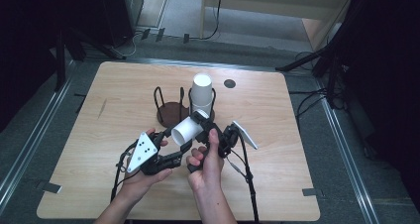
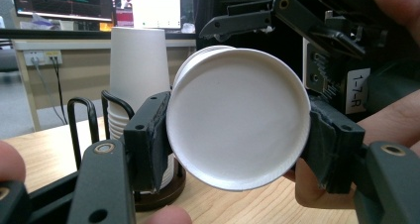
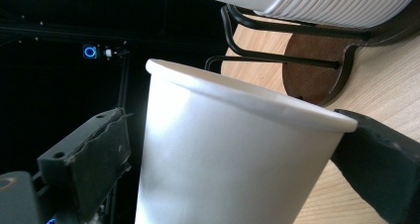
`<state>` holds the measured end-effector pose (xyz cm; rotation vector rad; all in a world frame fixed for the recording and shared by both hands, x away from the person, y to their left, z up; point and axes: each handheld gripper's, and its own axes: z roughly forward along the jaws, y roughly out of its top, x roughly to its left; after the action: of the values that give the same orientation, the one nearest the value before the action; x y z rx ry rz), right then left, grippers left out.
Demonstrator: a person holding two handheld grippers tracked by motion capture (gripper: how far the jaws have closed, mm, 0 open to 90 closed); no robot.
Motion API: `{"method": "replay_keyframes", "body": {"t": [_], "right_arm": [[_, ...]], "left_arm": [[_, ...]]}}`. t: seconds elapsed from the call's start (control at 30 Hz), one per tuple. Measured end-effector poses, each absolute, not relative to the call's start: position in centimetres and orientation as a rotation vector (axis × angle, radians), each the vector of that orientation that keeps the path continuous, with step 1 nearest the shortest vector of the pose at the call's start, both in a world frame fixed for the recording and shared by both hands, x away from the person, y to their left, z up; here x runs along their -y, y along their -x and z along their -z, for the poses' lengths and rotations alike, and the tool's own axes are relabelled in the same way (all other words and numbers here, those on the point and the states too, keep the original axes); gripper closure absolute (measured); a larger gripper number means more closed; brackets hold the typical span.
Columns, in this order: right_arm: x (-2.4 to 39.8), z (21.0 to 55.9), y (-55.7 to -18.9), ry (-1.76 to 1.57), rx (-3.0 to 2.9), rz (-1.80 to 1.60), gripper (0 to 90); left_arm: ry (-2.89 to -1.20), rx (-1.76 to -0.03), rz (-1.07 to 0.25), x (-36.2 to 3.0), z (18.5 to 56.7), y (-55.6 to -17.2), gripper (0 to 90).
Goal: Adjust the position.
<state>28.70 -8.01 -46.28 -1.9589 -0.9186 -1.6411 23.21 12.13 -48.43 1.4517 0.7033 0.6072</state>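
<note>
A white paper cup (image 1: 187, 128) lies on its side in the air over the table's middle, held between both grippers. My left gripper (image 1: 171, 145) is shut on the cup's base end. In the left gripper view the cup's round bottom (image 2: 237, 122) faces the camera and both pads (image 2: 148, 144) press its sides. My right gripper (image 1: 201, 121) straddles the cup near its rim (image 3: 247, 97). There the right-hand pad (image 3: 381, 159) touches the rim and the left-hand pad (image 3: 86, 159) stands off it. The right gripper (image 3: 233, 135) is open around the cup.
Behind the cup stands a dark wire cup holder (image 1: 171, 112) with two slots. Its right slot holds a stack of upturned white cups (image 1: 202, 92). A small dark hole (image 1: 229, 83) marks the wooden table (image 1: 277, 184) farther back. Cables trail off the front edge.
</note>
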Motion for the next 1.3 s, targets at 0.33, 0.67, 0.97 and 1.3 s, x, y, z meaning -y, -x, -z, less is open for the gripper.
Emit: {"method": "replay_keyframes", "body": {"t": [0.33, 0.67, 0.97, 1.3], "right_arm": [[8.01, 46.55, -28.73, 1.945, 0.893, 1.626, 6.6], [8.08, 46.85, -28.74, 1.945, 0.884, 1.615, 13.2], [8.12, 46.83, -28.72, 1.944, 0.879, 1.626, 22.9], [8.38, 46.92, -28.79, 1.942, 0.869, 1.657, 28.1]], "left_arm": [[-1.463, -0.691, -0.605, -11.94, 48.45, -23.08, 35.5], [-1.466, -0.694, -0.599, -11.93, 48.52, -23.14, 35.4], [-1.501, -0.714, -0.615, -11.92, 48.61, -23.14, 33.7], [-1.536, -0.759, -0.568, -12.17, 48.37, -23.45, 26.4]]}}
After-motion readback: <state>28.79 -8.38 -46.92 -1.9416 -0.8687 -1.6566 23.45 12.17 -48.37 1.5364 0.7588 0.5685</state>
